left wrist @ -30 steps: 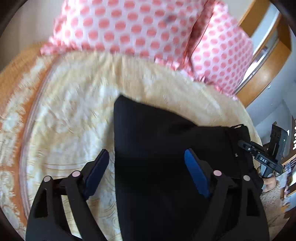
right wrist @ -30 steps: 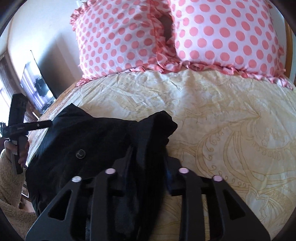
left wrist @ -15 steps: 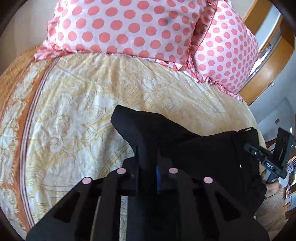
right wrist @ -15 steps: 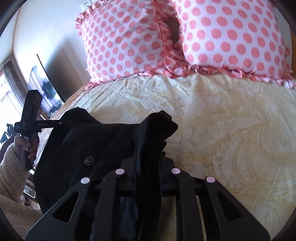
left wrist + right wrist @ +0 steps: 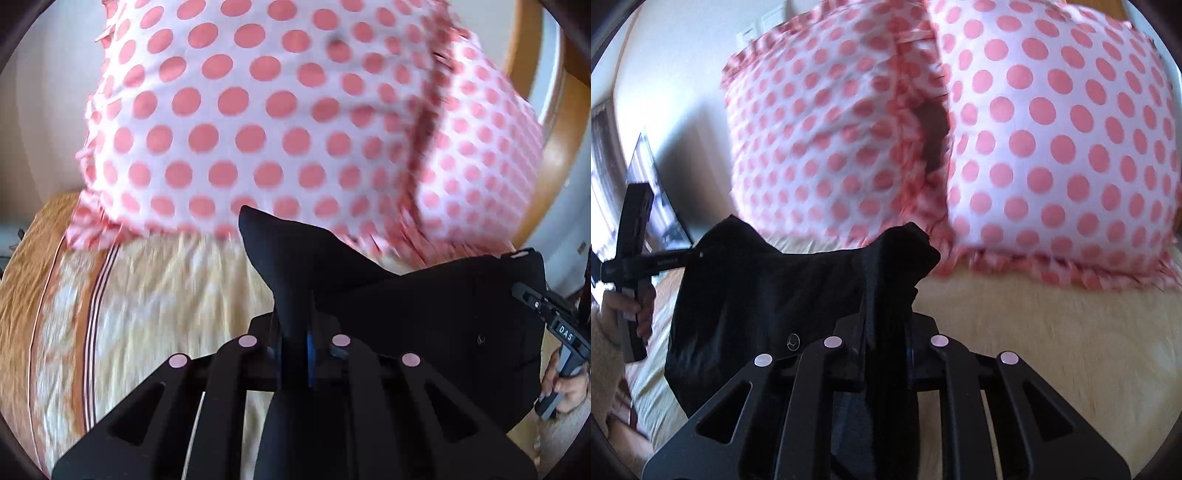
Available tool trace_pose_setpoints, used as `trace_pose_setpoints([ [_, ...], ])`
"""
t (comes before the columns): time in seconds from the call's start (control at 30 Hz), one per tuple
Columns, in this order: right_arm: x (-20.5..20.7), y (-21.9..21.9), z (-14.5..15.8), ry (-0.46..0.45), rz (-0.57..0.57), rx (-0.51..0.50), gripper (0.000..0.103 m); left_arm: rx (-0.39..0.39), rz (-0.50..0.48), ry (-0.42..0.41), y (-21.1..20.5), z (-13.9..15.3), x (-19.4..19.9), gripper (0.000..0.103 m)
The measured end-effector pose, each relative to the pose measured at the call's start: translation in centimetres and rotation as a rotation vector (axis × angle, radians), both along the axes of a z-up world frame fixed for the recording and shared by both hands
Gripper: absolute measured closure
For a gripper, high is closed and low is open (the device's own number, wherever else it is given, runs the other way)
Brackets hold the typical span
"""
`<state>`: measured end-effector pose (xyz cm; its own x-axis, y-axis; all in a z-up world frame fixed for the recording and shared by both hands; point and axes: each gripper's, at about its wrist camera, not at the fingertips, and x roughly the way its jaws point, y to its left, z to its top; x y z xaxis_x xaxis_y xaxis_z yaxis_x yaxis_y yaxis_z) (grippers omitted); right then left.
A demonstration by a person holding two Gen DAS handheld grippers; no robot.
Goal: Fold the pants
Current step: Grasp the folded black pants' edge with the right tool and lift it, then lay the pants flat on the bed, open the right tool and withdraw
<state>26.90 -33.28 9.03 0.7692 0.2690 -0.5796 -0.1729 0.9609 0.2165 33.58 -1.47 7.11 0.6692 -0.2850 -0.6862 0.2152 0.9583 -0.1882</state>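
- Our left gripper point(image 5: 294, 354), lower centre of its frame: fingers clamped tight on a corner of the black pants point(image 5: 424, 317).
- Our right gripper point(image 5: 886, 358), lower centre: pinched on another pants corner.
- Pants lifted between both, above the yellow bedspread point(image 5: 1052, 332), polka-dot pillows point(image 5: 1052, 140) across the top.
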Motion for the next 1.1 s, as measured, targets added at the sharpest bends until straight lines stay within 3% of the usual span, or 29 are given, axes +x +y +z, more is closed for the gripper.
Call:
trace_pose_setpoints([
  [0.1,3.8,-1.5,-2.9,0.096,-0.044,0.047,0.089,-0.028,0.028,0.086,-0.2,-2.5,3.6,0.093],
  [0.17,5.3,-1.8,-5.7,0.214,-0.081,0.047,0.088,0.009,0.043,0.129,-0.6,-4.5,4.4,0.088],
  [0.23,5.5,-1.7,-6.3,0.228,-0.094,0.027,0.086,0.06,0.065,0.13,-1.0,-5.9,4.7,0.076],
  [0.27,5.6,-1.6,-6.2,0.233,-0.106,0.009,0.08,0.072,0.087,0.12,-1.1,-6.2,4.8,0.066],
  [0.4,5.2,-1.6,-5.7,0.26,-0.181,-0.092,0.05,0.083,0.144,0.093,-0.4,-5.2,4.5,0.047],
  [0.47,3.3,-2.3,-4.5,0.217,-0.273,-0.147,0.048,0.136,0.188,0.031,0.0,-3.3,2.8,0.04],
  [0.53,1.0,-2.6,-2.9,0.147,-0.338,-0.196,0.048,0.136,0.182,-0.023,0.3,-1.5,-0.2,0.037],
  [0.6,-2.3,-1.3,-1.4,0.073,-0.258,-0.165,0.048,0.057,0.091,-0.02,-0.2,-0.5,-4.0,0.031],
  [0.73,-5.9,3.1,-1.4,0.062,-0.079,-0.199,0.048,-0.024,-0.069,0.04,-3.3,-1.6,-9.6,0.026],
  [0.87,-6.7,6.6,-3.1,0.134,-0.006,-0.284,0.047,0.072,-0.155,0.069,-6.9,-4.3,-11.9,0.025],
  [0.93,-6.0,7.5,-5.3,0.226,0.002,-0.343,0.045,0.121,-0.149,0.144,-7.7,-6.4,-11.4,0.025],
  [1.1,-5.5,6.8,-5.6,0.236,-0.058,-0.305,0.032,0.121,-0.136,0.139,-8.3,-7.1,-10.8,0.012],
])
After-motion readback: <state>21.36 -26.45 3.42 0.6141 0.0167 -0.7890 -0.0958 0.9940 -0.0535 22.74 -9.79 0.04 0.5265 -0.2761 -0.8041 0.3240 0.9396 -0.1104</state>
